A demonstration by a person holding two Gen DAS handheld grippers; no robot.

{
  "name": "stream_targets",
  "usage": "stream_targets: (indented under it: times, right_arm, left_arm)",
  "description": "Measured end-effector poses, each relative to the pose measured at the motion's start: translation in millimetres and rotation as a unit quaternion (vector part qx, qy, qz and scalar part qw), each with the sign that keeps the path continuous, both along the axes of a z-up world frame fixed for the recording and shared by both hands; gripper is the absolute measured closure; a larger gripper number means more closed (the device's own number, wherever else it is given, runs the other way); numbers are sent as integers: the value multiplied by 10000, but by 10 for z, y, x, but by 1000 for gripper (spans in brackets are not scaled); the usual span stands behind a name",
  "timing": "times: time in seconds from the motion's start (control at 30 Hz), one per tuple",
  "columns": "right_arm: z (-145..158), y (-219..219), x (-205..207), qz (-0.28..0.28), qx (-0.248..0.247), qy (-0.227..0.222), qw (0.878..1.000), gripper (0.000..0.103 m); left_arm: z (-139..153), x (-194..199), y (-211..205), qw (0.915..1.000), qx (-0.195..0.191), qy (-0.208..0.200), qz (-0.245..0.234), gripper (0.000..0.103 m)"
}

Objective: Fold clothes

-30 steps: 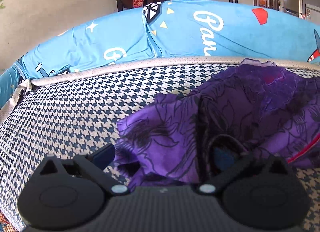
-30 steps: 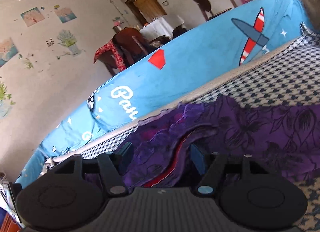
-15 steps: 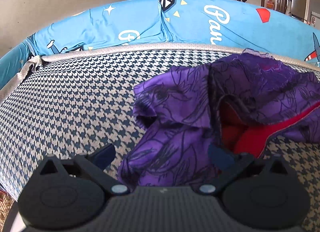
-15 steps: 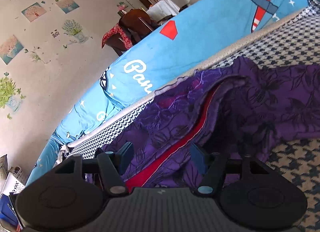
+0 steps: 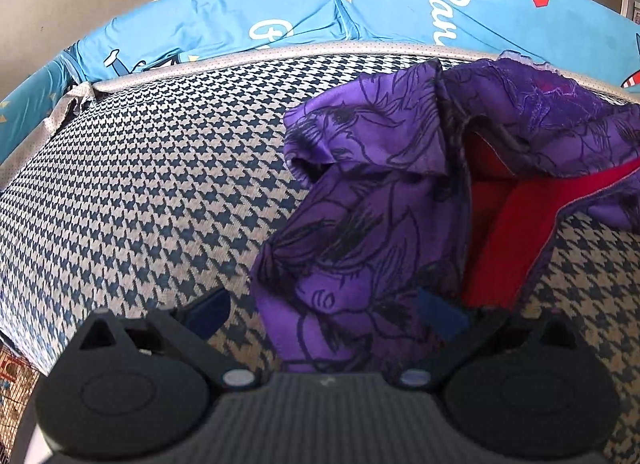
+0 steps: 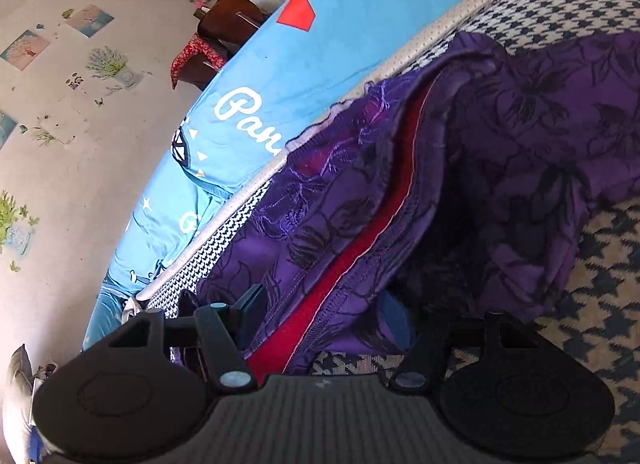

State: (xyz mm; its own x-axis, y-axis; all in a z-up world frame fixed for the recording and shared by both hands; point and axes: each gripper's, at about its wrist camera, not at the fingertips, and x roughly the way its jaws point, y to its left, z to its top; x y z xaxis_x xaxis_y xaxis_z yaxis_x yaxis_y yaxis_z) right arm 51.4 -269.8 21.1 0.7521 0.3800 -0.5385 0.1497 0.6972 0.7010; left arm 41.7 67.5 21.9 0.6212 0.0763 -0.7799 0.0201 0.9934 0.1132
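A crumpled purple garment (image 5: 384, 200) with a dark flower print and a red lining (image 5: 504, 232) lies on the houndstooth bed surface (image 5: 152, 184). My left gripper (image 5: 324, 314) stands open, and a fold of the purple cloth runs between its blue-padded fingers (image 5: 208, 310). In the right wrist view the same garment (image 6: 520, 136) shows its red seam (image 6: 360, 248). My right gripper (image 6: 326, 312) is open around that seam edge. The cloth partly covers the right finger.
A blue printed cover (image 5: 304, 4) rises behind the bed's grey piped edge (image 5: 240, 60). Bare houndstooth stretches to the left of the garment. A wall with stickers (image 6: 80, 64) and a dark chair (image 6: 228, 28) stand beyond the bed.
Both views have tilted and drawn closer to the garment. The cloth has opened up and more red lining shows. The finger gaps look the same.
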Motion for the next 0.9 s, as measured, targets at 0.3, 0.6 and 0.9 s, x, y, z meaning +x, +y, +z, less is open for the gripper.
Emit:
stream_targets:
  times: [0.3,0.6,0.9]
  right_arm:
    - [50,188,76,66,-58,-404,9991,60]
    - [-71,201,140,-143,119,-248,9995,80]
    - [-20,279,152,-100,-243,-452,9986,94]
  left_arm:
    - [-48,-100,85,9999,-2,82,99,0]
    - [-96,-152,78,9997,20,133,184,0]
    - [-115,-217,164,9993,-176,144,286,0]
